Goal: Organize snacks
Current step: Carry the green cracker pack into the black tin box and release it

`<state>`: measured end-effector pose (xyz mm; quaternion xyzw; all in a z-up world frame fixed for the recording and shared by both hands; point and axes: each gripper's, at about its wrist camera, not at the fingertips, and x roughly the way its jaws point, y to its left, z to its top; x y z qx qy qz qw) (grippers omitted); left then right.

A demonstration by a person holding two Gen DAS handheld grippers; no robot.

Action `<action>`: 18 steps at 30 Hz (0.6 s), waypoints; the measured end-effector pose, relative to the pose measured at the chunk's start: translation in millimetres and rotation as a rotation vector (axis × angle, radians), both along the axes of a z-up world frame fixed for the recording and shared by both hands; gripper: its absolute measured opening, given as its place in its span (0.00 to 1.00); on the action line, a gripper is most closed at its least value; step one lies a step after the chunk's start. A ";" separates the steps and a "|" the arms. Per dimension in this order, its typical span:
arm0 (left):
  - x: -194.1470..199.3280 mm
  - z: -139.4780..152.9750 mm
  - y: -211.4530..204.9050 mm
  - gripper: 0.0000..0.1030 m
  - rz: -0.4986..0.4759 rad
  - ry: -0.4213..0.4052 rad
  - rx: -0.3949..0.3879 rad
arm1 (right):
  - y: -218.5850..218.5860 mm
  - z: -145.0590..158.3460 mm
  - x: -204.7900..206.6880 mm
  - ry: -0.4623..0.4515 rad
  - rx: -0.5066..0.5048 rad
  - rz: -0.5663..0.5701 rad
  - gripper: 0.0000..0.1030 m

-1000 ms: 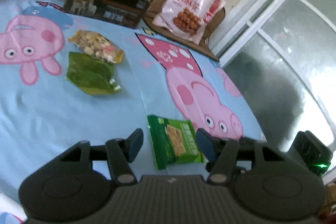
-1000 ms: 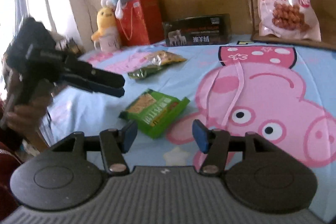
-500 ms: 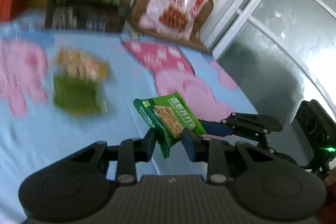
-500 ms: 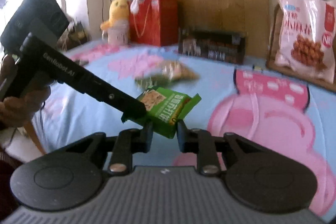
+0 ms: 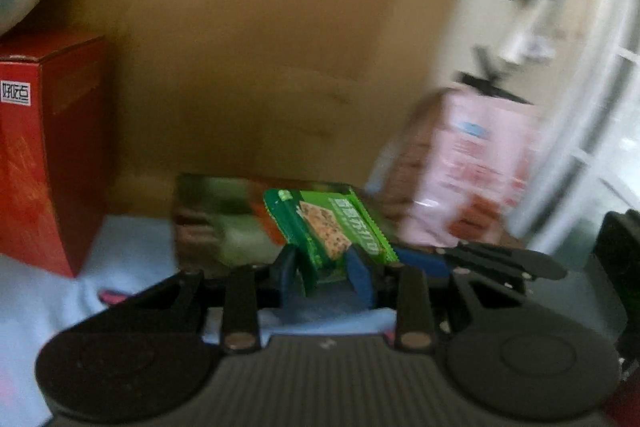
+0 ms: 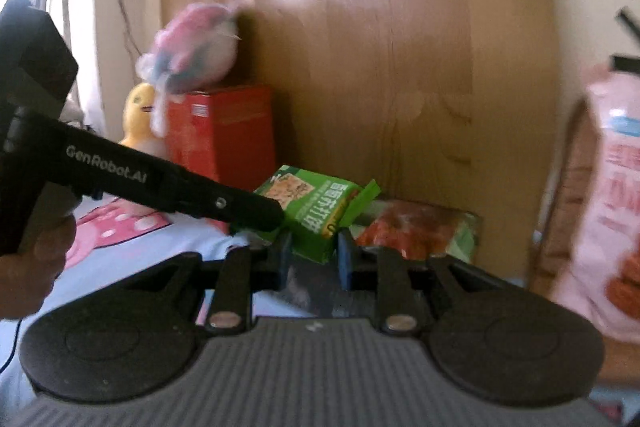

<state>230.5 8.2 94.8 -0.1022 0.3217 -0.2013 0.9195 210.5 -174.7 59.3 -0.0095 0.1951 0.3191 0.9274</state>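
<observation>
While both my claws pinch the green cracker packet (image 5: 332,227) clear of the blue bedsheet (image 5: 132,239), my left gripper (image 5: 325,273) grips its near end and my right gripper (image 6: 313,259) the other, just before the dark snack box (image 6: 420,227) by the cardboard (image 6: 380,47).

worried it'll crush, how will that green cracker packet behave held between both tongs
The green cracker packet keeps its flat shape in the air, pinched by the left tongs and the right tongs, so it is probably fairly stiff and light. Its glossy wrapper may slip. The crackers pictured on it suggest brittle contents, so a hard squeeze could break them.
</observation>
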 end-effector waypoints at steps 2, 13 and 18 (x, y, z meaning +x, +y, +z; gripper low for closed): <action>19.2 -8.7 4.3 0.29 0.050 0.021 0.023 | 11.0 -7.9 26.2 0.045 0.008 0.011 0.27; -6.7 -18.5 20.8 0.45 0.149 -0.020 0.037 | -6.3 -14.0 11.6 0.053 0.086 -0.043 0.41; -62.4 -26.6 31.9 0.50 0.106 0.014 -0.023 | -40.2 -28.2 -42.3 0.143 0.147 -0.016 0.47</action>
